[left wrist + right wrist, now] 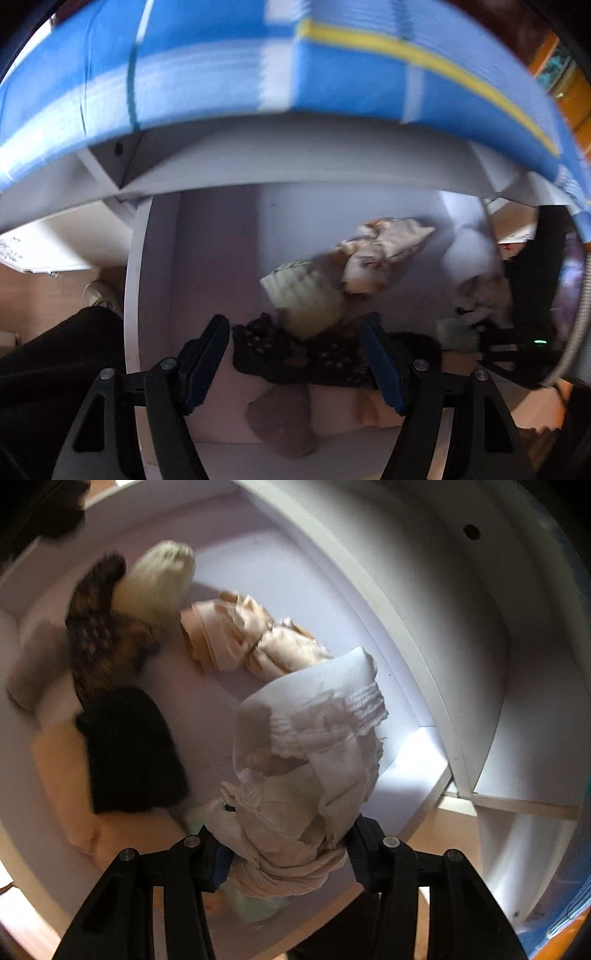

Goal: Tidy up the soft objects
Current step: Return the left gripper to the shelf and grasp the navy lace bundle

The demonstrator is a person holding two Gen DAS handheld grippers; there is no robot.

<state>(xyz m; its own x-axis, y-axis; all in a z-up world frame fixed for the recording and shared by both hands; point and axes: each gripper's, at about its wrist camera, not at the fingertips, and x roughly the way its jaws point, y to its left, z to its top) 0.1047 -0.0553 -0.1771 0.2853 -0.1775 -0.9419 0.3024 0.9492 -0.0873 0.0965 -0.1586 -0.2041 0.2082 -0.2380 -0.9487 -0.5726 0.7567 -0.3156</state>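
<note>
Seen from the left wrist, a dark-clothed leg (pixel 55 362) sits at the far left beside the white shelf compartment (pixel 155 266). The left gripper (pixel 295 365) points down with its jaws apart and nothing pinched; below the gap lie a dark patterned cloth (pixel 269 350), a pale ribbed cloth (pixel 306 299) and, further right, a crumpled beige garment (pixel 380 254). A blue striped fabric (pixel 229 62) (blurred) covers the shelf top. In the right wrist view, a black cloth (pixel 129 749) lies at left, and the right gripper (pixel 284 856) clamps a cream lace-trimmed garment (pixel 317 746), bunched between its 2 fingers above the shelf floor.
</note>
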